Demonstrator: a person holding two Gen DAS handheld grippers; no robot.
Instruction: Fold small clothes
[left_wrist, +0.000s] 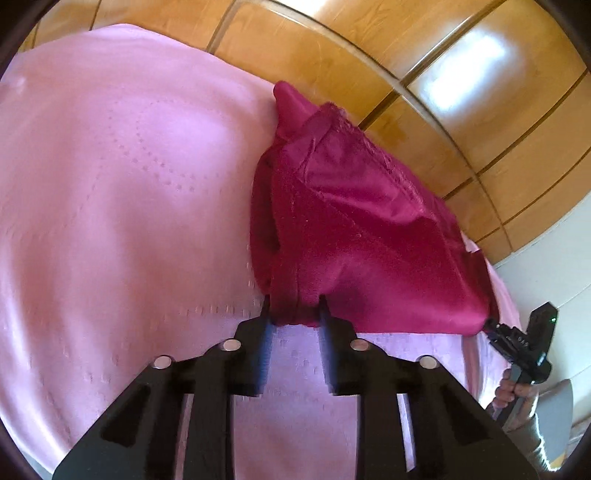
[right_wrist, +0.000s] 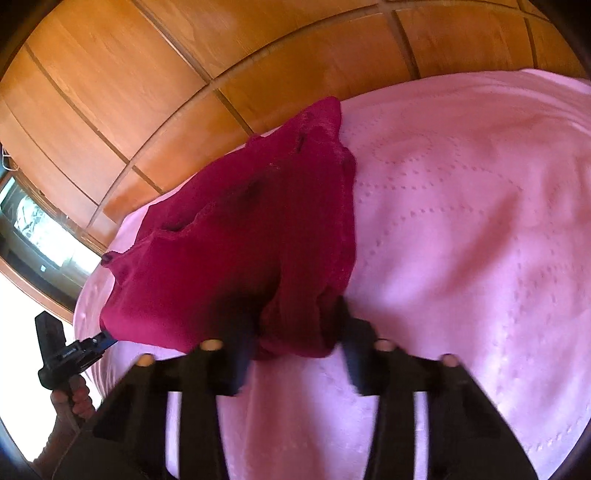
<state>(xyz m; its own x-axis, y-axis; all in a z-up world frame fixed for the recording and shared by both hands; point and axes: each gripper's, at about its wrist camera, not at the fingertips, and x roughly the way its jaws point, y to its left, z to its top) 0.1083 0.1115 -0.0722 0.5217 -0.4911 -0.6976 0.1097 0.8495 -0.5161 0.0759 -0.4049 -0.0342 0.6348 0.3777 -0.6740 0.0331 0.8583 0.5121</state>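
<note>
A small magenta garment (left_wrist: 354, 221) hangs stretched between both grippers above a pink bedspread (left_wrist: 122, 192). My left gripper (left_wrist: 293, 314) is shut on a bunched corner of the garment. In the left wrist view the right gripper (left_wrist: 495, 326) pinches the garment's other near corner at the far right. In the right wrist view my right gripper (right_wrist: 295, 332) holds a bunched fold of the garment (right_wrist: 229, 236) between its fingers, and the left gripper (right_wrist: 105, 339) grips the other corner at lower left. The far end of the garment trails toward the bed's edge.
The pink quilted bedspread (right_wrist: 461, 221) covers the bed under both grippers. Wooden wardrobe doors (left_wrist: 424, 66) stand close behind the bed. A window (right_wrist: 33, 221) shows at the left in the right wrist view.
</note>
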